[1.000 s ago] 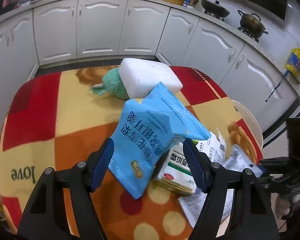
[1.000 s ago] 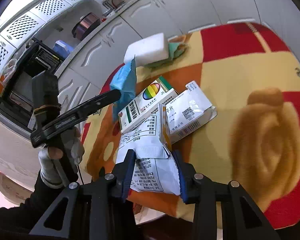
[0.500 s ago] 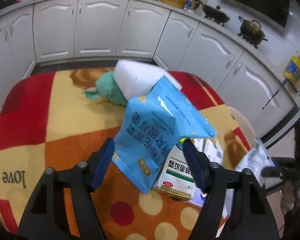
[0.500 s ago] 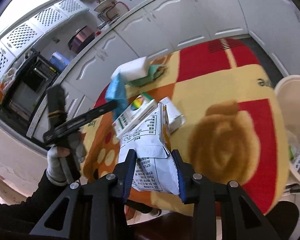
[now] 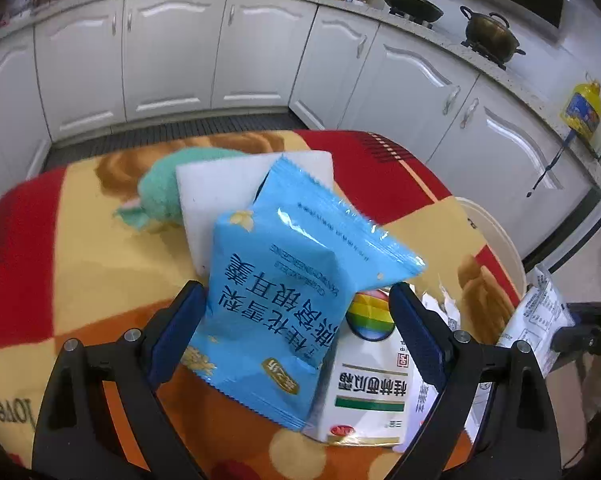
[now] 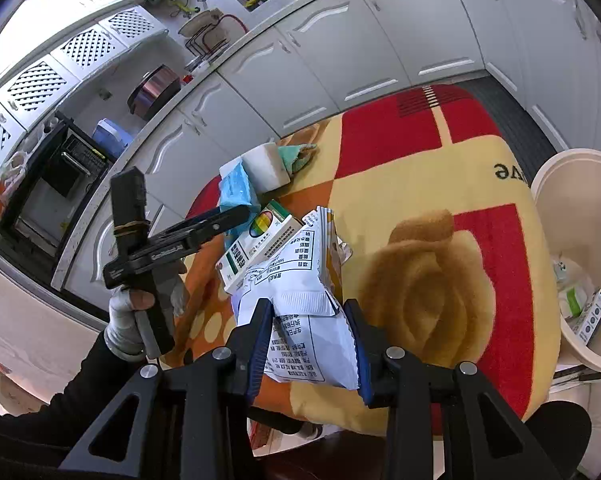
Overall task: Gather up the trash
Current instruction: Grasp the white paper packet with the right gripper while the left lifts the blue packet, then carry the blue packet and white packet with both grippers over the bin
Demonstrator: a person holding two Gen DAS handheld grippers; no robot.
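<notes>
My left gripper (image 5: 296, 308) is shut on a blue snack packet (image 5: 284, 288) and holds it above the table; the packet also shows in the right wrist view (image 6: 236, 192). My right gripper (image 6: 308, 320) is shut on a white printed packet (image 6: 300, 312), lifted above the table's near edge; it also shows in the left wrist view (image 5: 540, 320). A white medicine box with a rainbow mark (image 5: 368, 376) lies on the blanket under the blue packet. A cream trash bin (image 6: 580, 256) with several pieces of trash inside stands beside the table on the right.
The table wears a red, yellow and orange blanket (image 6: 428, 184). A white foam block (image 5: 220, 188) and a green cloth (image 5: 160, 192) lie at its far side. More white packaging (image 5: 440, 312) lies by the medicine box. White kitchen cabinets (image 5: 172, 52) ring the table.
Both grippers have risen and pulled back from the table, each with its packet. The right gripper has lifted the white packet off the pile and the bin has come into its view.
</notes>
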